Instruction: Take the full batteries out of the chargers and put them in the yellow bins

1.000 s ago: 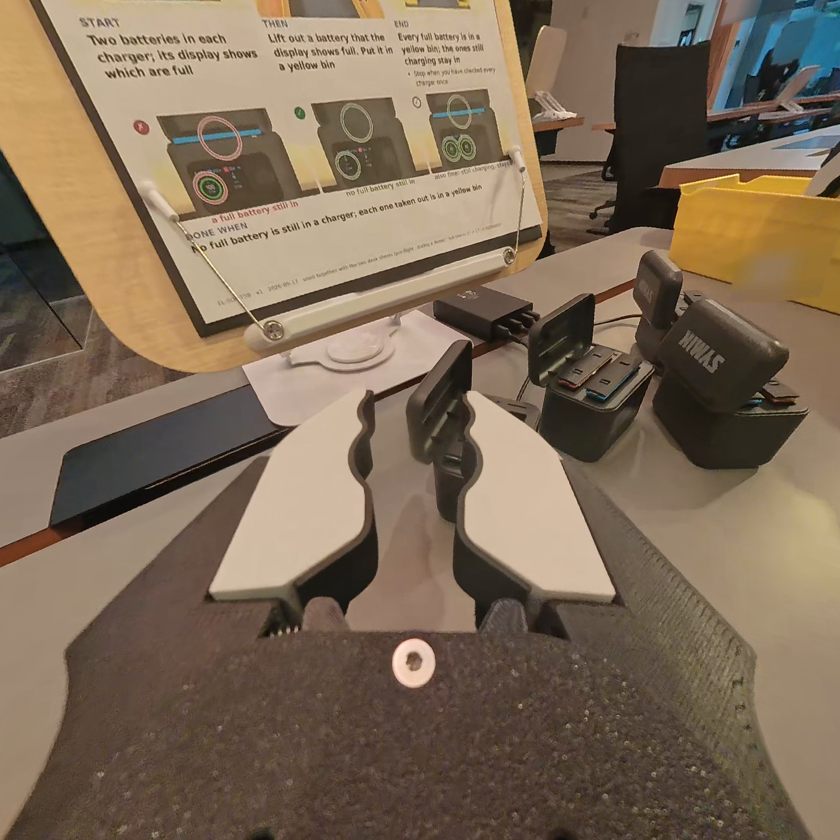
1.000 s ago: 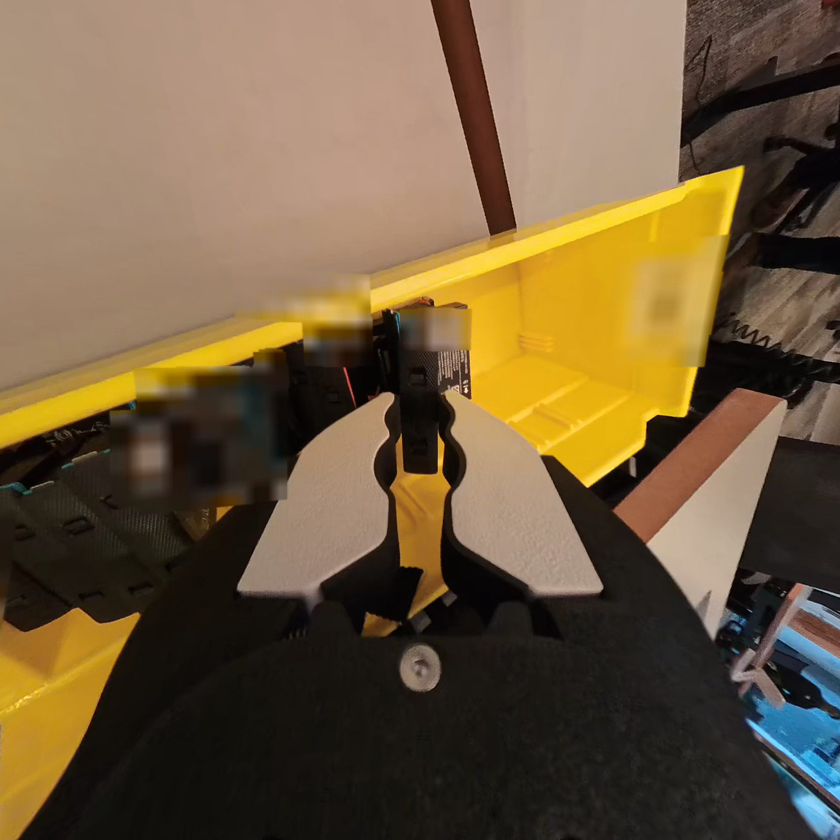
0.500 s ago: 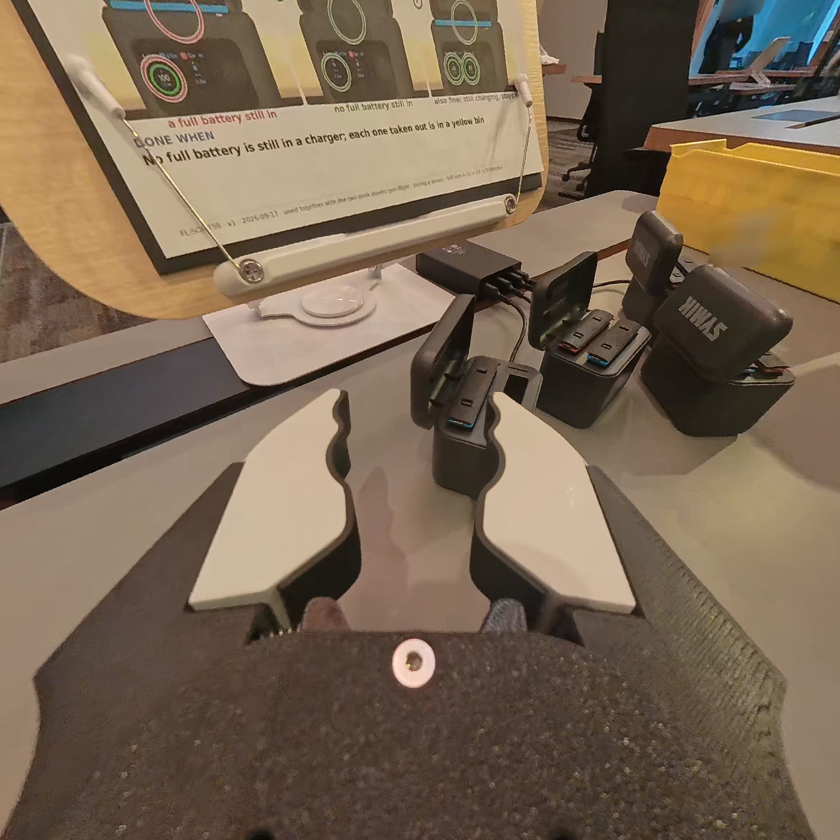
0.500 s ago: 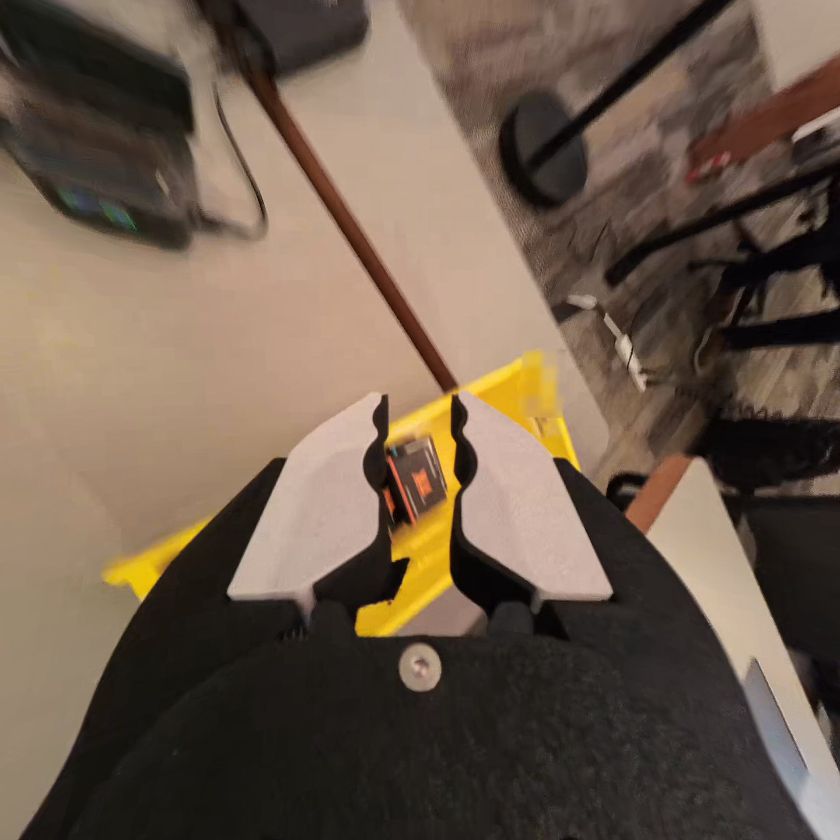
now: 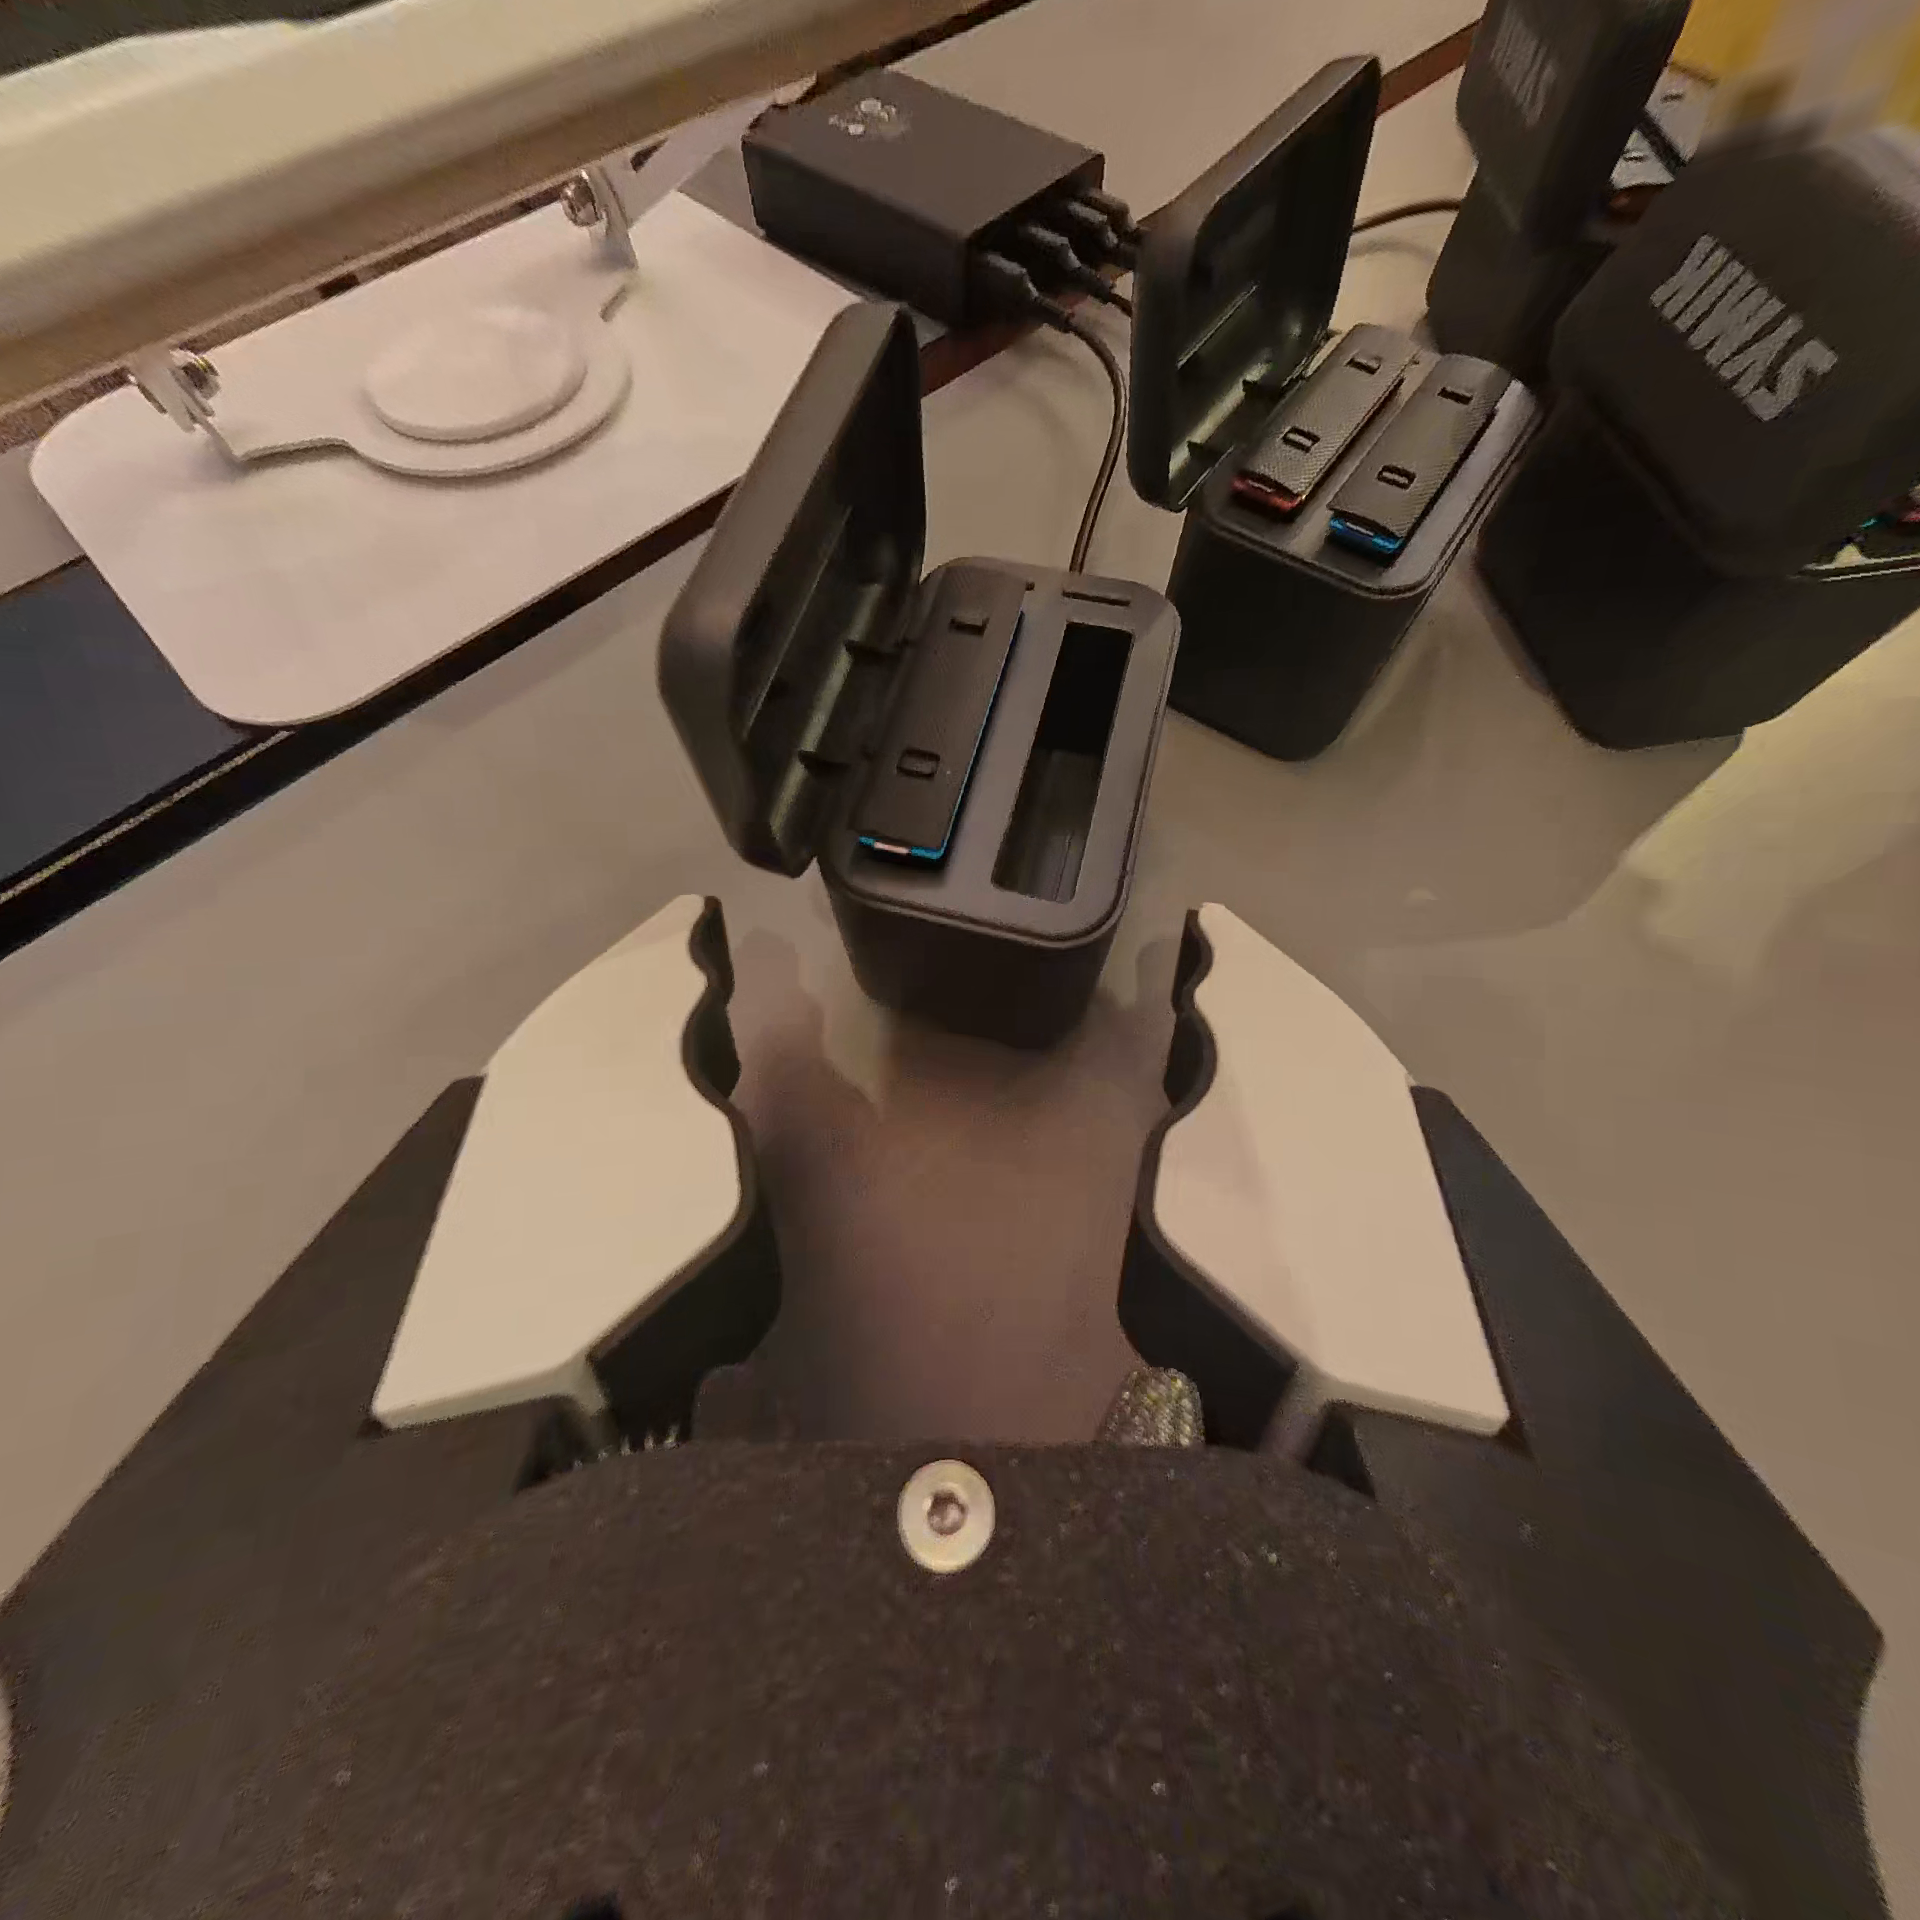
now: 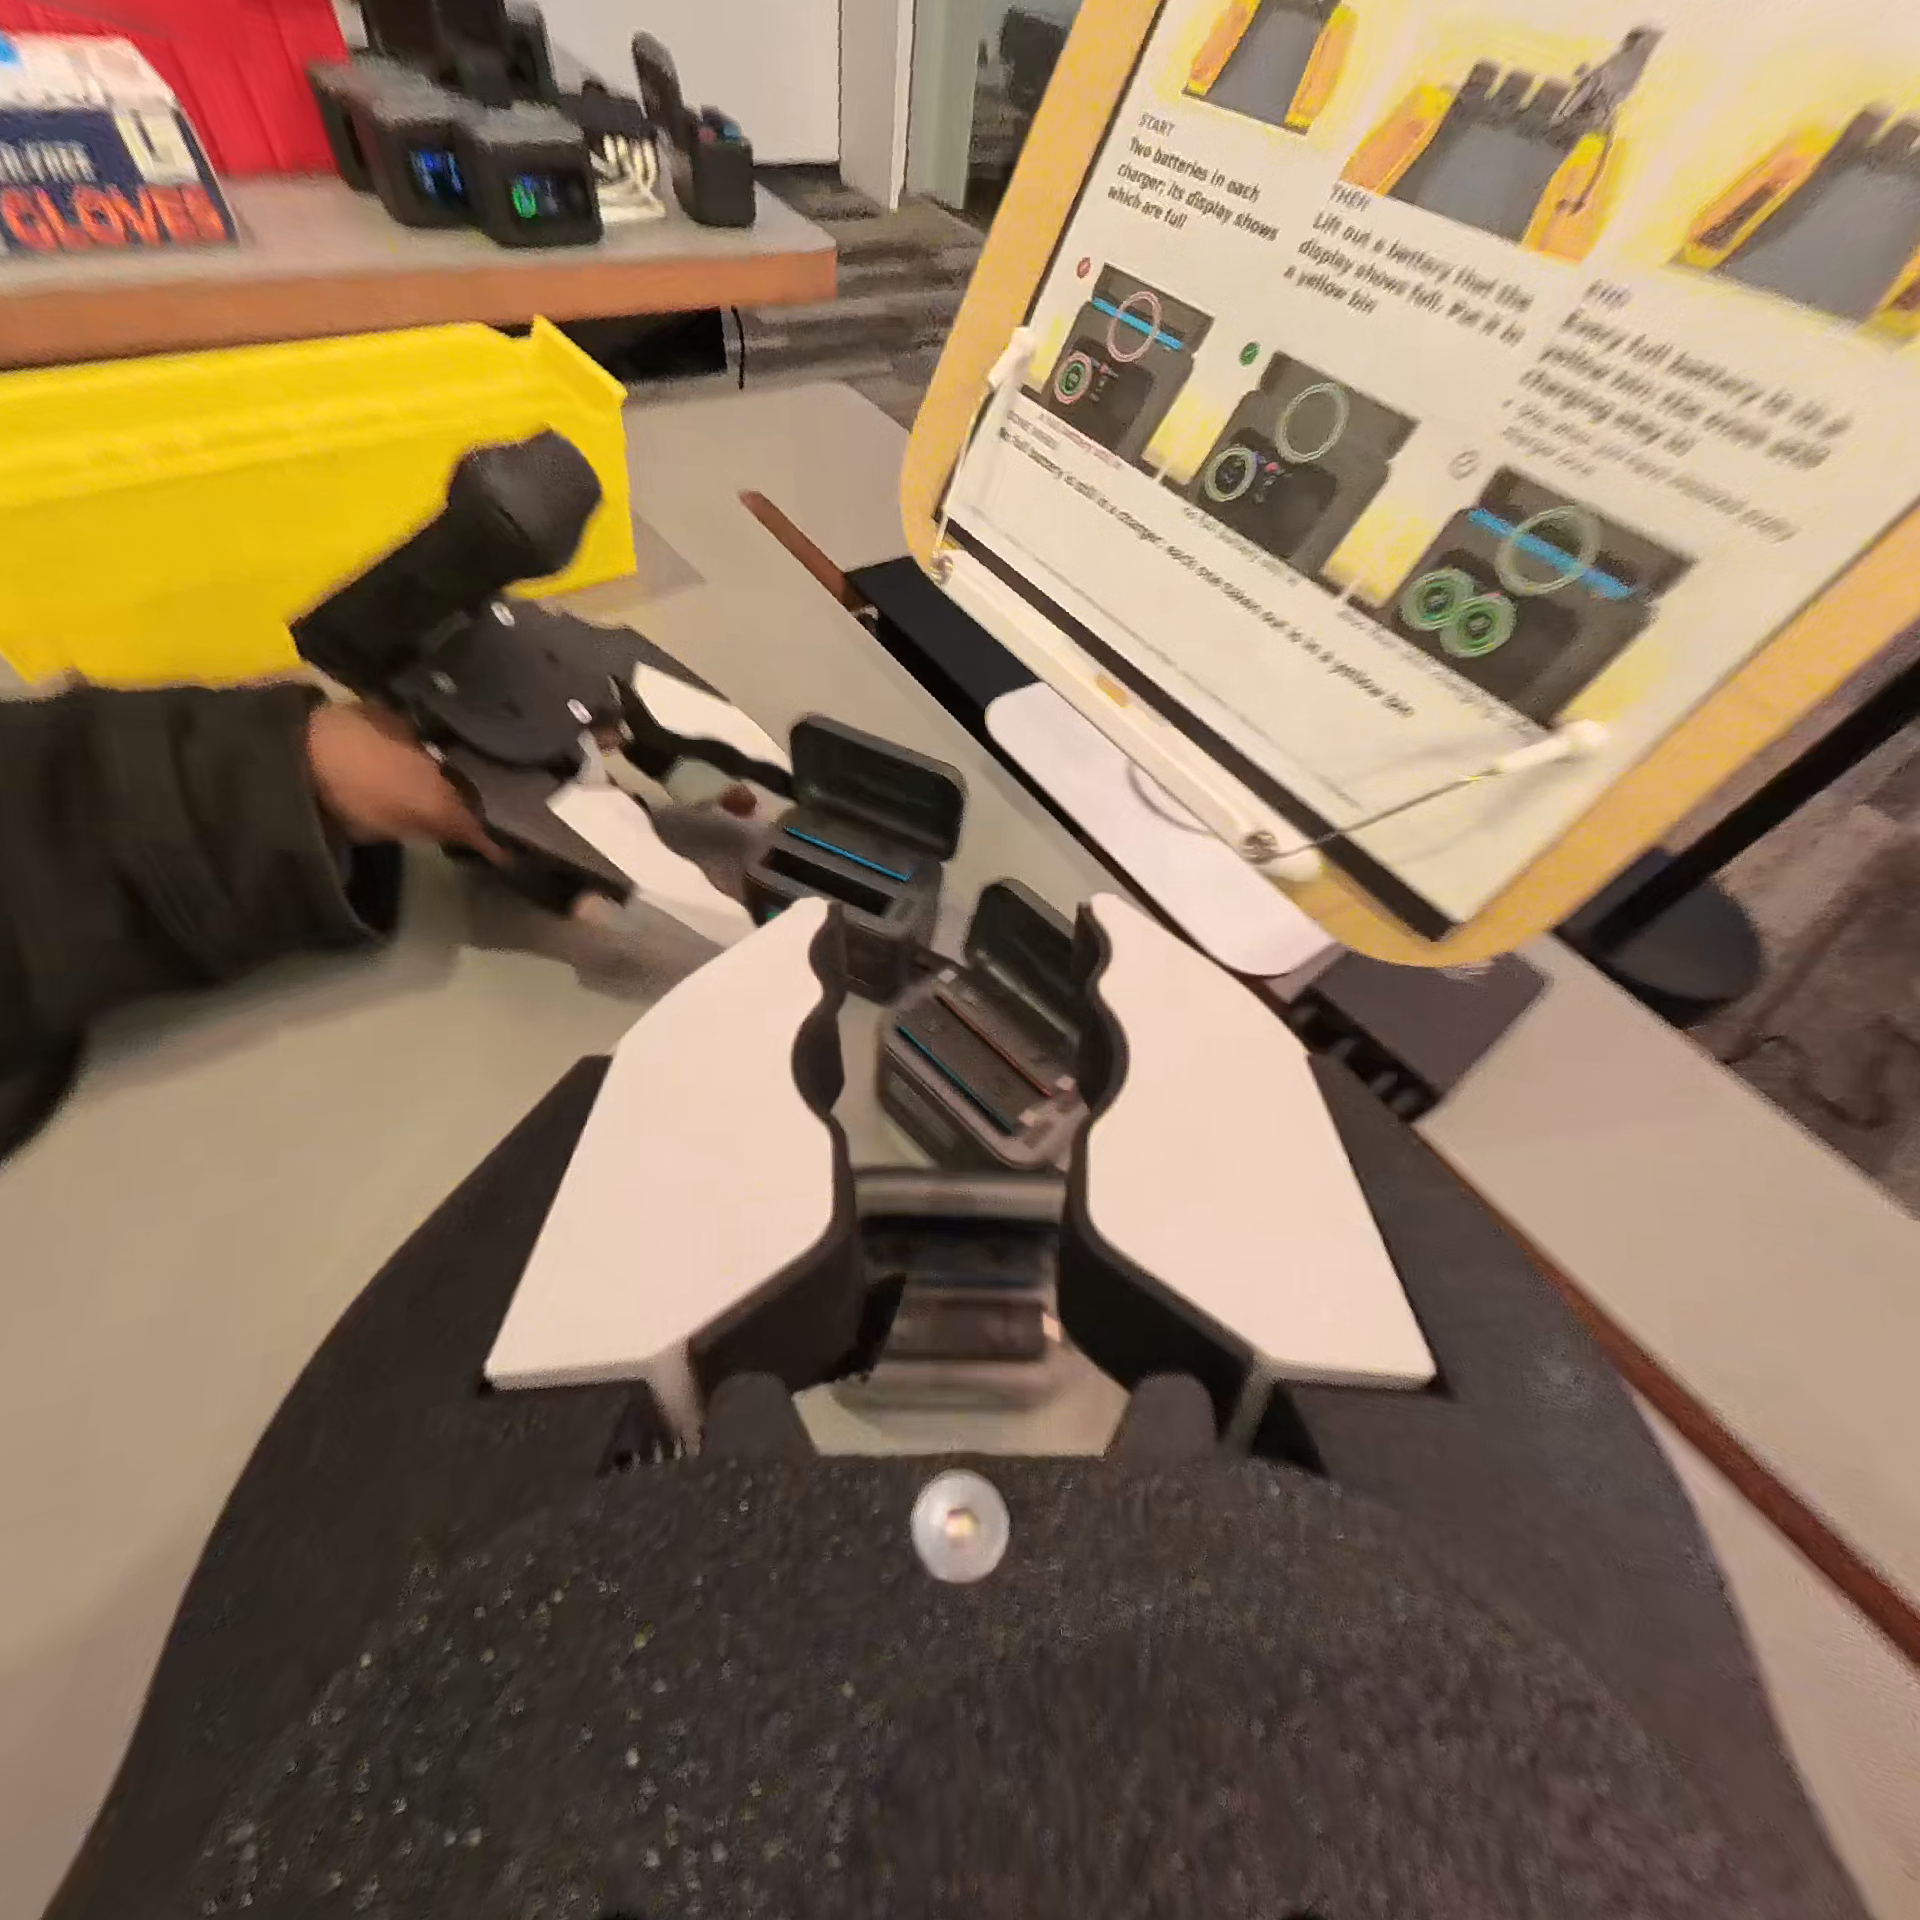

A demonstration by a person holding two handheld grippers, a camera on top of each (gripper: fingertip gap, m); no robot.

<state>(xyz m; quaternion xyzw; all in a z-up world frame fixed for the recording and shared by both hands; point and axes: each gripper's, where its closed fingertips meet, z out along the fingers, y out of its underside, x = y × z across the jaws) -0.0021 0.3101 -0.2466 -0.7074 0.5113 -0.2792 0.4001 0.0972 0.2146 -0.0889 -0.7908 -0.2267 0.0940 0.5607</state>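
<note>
Your left gripper (image 5: pixel 951 940) gapes wide before the nearest charger (image 5: pixel 987 790), one battery (image 5: pixel 930 727) seated; your right gripper (image 6: pixel 956 940) part-open, empty.

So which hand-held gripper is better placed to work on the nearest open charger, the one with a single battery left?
Probably the left hand-held gripper: it is open, empty and lined up right in front of that charger, with the remaining battery just ahead. The right hand-held gripper is also open but sits farther back, behind the two-battery charger.

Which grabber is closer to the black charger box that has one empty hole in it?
Left. The left gripper is open right in front of the half-empty charger, fingers on either side of its base. The right gripper, also open, hangs farther back, over the neighbouring charger.
</note>
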